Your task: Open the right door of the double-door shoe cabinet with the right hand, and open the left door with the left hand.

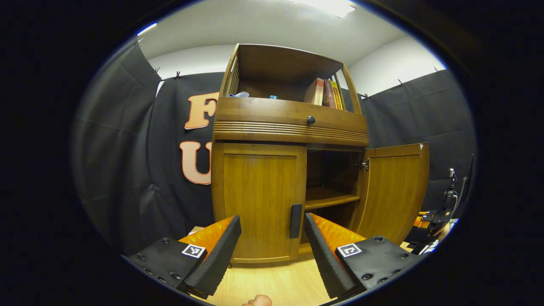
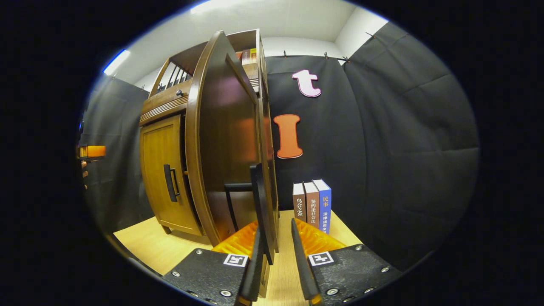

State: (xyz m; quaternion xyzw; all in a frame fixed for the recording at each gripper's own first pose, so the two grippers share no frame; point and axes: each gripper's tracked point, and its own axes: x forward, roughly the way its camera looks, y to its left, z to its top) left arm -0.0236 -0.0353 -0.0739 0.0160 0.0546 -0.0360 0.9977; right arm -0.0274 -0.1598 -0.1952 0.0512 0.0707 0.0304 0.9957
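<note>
The wooden shoe cabinet [image 1: 289, 123] stands on a light table. Its left door [image 1: 259, 199] is closed, with a dark vertical handle [image 1: 296, 221] at its inner edge. My left gripper [image 1: 272, 221] is open just in front of that door, the handle lying beyond its right finger [image 1: 323, 250]. The right door [image 1: 395, 191] is swung wide open, showing an inner shelf [image 1: 329, 197]. In the right gripper view that open door [image 2: 225, 140] is close and nearly edge-on. Its dark handle [image 2: 257, 191] sits between the parted fingers of my right gripper [image 2: 275, 227], close to the left finger [image 2: 254, 263].
Three upright books [image 2: 312, 206] stand on the table [image 2: 170, 250] right of the open door, against the black cloth wall. A drawer with a round knob [image 1: 310, 120] and a top shelf with books [image 1: 325, 92] sit above the doors. A hand holds the other gripper [image 2: 91, 151] far left.
</note>
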